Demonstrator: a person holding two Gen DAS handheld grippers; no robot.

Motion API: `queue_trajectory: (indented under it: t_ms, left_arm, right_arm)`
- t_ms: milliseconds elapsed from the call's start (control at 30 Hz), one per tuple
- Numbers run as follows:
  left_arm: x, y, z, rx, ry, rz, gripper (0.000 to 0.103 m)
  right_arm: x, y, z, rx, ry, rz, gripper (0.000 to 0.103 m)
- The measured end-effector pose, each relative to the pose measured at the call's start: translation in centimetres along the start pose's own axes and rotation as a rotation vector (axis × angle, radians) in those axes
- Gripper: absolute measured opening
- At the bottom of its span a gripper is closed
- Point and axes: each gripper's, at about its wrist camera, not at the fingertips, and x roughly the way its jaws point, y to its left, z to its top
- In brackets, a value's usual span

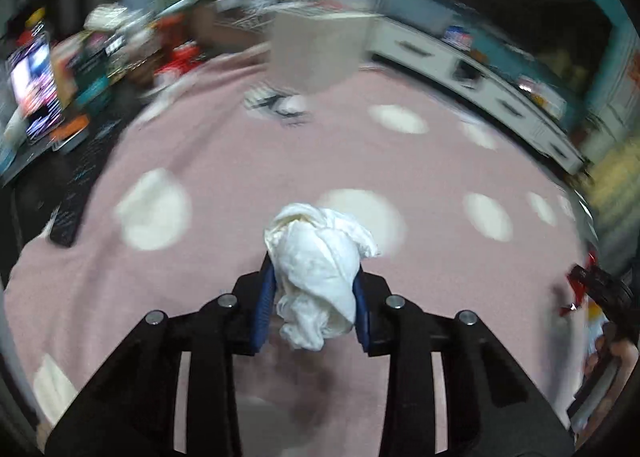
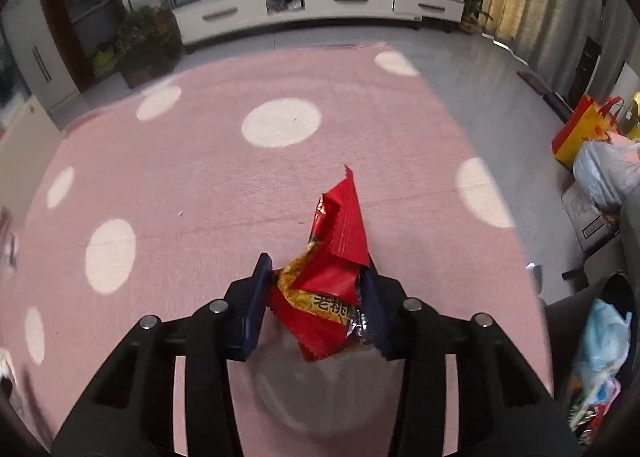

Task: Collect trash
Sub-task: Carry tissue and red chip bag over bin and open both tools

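Note:
My left gripper (image 1: 314,277) is shut on a crumpled white tissue (image 1: 320,265) and holds it above the pink rug (image 1: 200,289). My right gripper (image 2: 318,277) is shut on a red snack wrapper (image 2: 332,257) with gold print, also above the rug (image 2: 200,177). The right gripper with its wrapper shows at the right edge of the left wrist view (image 1: 592,289). A pale round object lies blurred below the wrapper (image 2: 320,389); I cannot tell what it is.
A white bin or box (image 1: 316,49) stands at the rug's far side. A cluttered low table (image 1: 72,97) with a remote (image 1: 72,201) is at the left. A white TV cabinet (image 2: 320,5) lines the far wall. Bags (image 2: 592,137) sit at the right.

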Motion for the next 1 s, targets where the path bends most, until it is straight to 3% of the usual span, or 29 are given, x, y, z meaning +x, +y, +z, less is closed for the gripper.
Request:
queue_trajectory:
  t_ms: [167,233,367,467,633,700,733,767,867,933,1000]
  left_arm:
    - [-3.5,-10.4,-2.3,0.179,-0.034,-0.186,0.035]
    - [-4.9,-15.8,-3.9,0.273,-0.034,-0.294,0.035]
    - [-6.5,-24.2,-7.6,0.423,-0.012,-0.438,0.036]
    - [-7.3,-30.4,-11.1,0.535,0.023,-0.544,0.036]
    - [-7.9,-36.5,-15.5,0.641,0.069,-0.62,0.039]
    - [-7.8,-38.1,-16.6,0.676,0.081,-0.634,0.049]
    - [-7.8,-38.6,-17.1,0.689,0.078,-0.633,0.054]
    - [-7.9,-39.0,-17.4,0.701,0.072,-0.635,0.068]
    - [-8.2,-39.9,-17.7,0.715,0.036,-0.616,0.089]
    - [-8.1,-40.0,-17.6,0.712,0.032,-0.627,0.094]
    - [-8.3,-39.9,-17.3,0.714,0.037,-0.633,0.095]
  right_arm:
    - [-7.0,-6.3,-1.8,0.042,-0.112,-0.002,0.043]
    - [-10.1,-9.9,-3.0,0.085,-0.157,-0.027,0.043]
    - [-14.4,-17.9,-6.8,0.191,-0.204,-0.122,0.043]
    - [-15.1,-23.0,-9.2,0.282,-0.19,-0.178,0.043]
    - [-15.5,-27.8,-11.6,0.378,-0.181,-0.179,0.048]
    - [-15.5,-28.6,-11.9,0.394,-0.178,-0.157,0.051]
    - [-15.7,-29.0,-12.3,0.398,-0.177,-0.142,0.058]
    - [-15.4,-29.1,-12.3,0.401,-0.173,-0.138,0.063]
    - [-15.7,-29.8,-12.8,0.416,-0.171,-0.14,0.074]
    - [-16.3,-30.8,-12.9,0.451,-0.184,-0.157,0.085]
    - [-17.1,-31.6,-13.5,0.484,-0.203,-0.139,0.087]
